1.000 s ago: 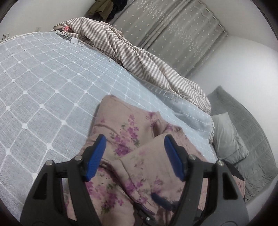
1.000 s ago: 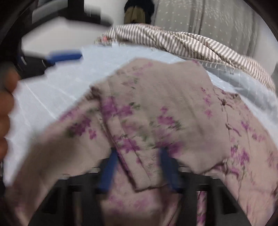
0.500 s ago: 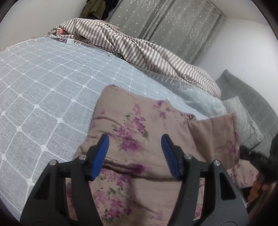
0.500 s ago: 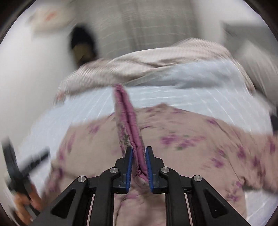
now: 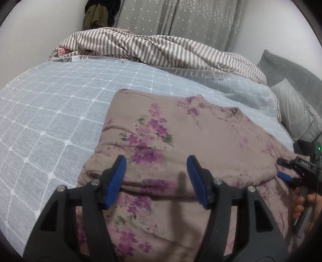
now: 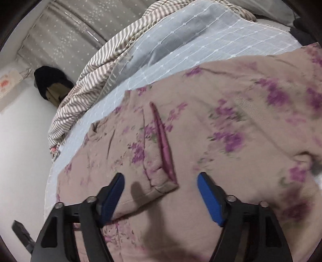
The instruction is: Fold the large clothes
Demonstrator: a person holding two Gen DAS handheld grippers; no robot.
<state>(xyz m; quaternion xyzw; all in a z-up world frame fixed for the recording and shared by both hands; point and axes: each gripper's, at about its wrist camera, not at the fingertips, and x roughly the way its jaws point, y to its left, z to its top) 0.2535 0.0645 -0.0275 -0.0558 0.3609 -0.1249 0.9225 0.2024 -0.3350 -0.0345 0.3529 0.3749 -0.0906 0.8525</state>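
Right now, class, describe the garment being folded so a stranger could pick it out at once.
Start at the bed's pale blue grid-stitched cover. A striped blanket is heaped along its far side; nearer lies the floral garment, dusty pink, the only cloth printed with purple flowers.

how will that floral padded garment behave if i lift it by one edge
The floral garment will probably droop rather than stay flat: its folded edges look soft and puffy. The quilted thickness suggests some weight and springy folds. On the gridded bedspread it would likely drag, not slide cleanly.

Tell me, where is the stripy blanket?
In the left wrist view, the striped blanket lies bunched along the bed's far edge, below the grey curtain, beyond the floral garment.
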